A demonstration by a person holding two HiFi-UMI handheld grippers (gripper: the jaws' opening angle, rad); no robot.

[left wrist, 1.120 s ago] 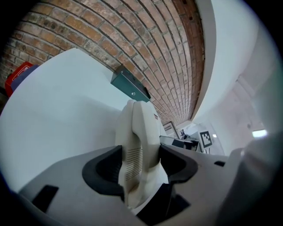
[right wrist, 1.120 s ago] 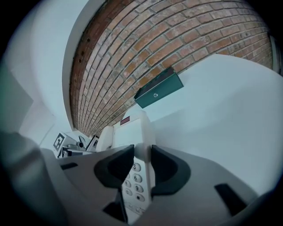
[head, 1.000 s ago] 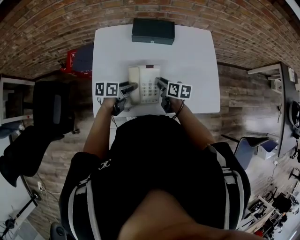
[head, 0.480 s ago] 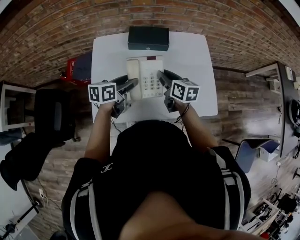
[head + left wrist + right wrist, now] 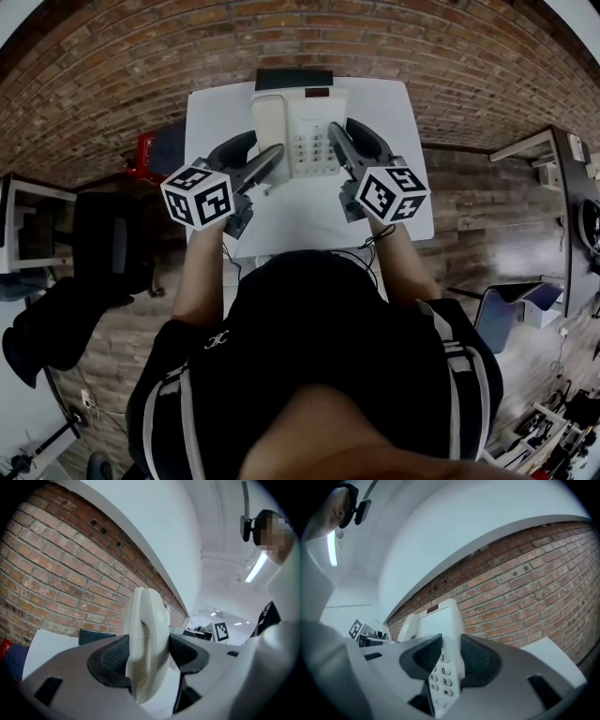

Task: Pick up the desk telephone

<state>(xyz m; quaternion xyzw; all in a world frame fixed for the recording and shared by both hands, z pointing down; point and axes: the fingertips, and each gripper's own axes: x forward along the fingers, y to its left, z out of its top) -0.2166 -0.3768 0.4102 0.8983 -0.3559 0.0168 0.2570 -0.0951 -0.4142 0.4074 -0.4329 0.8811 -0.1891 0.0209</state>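
The cream desk telephone (image 5: 298, 131) hangs in the air above the white table (image 5: 309, 211), gripped from both sides. My left gripper (image 5: 274, 159) is shut on its handset side; in the left gripper view the handset edge (image 5: 143, 648) sits pinched between the dark pads. My right gripper (image 5: 336, 141) is shut on the keypad side, and the right gripper view shows the number keys (image 5: 443, 674) between its jaws. The phone's display end (image 5: 436, 616) points toward the brick wall.
A dark box (image 5: 292, 79) lies at the table's far edge, mostly hidden behind the raised phone. Brick-pattern floor surrounds the table. A black chair (image 5: 111, 246) and a red item (image 5: 142, 141) stand to the left. A brick wall (image 5: 525, 588) lies ahead of the grippers.
Both grippers have risen together, lifting the telephone off the table. The phone now looks larger and covers most of the dark box behind it.
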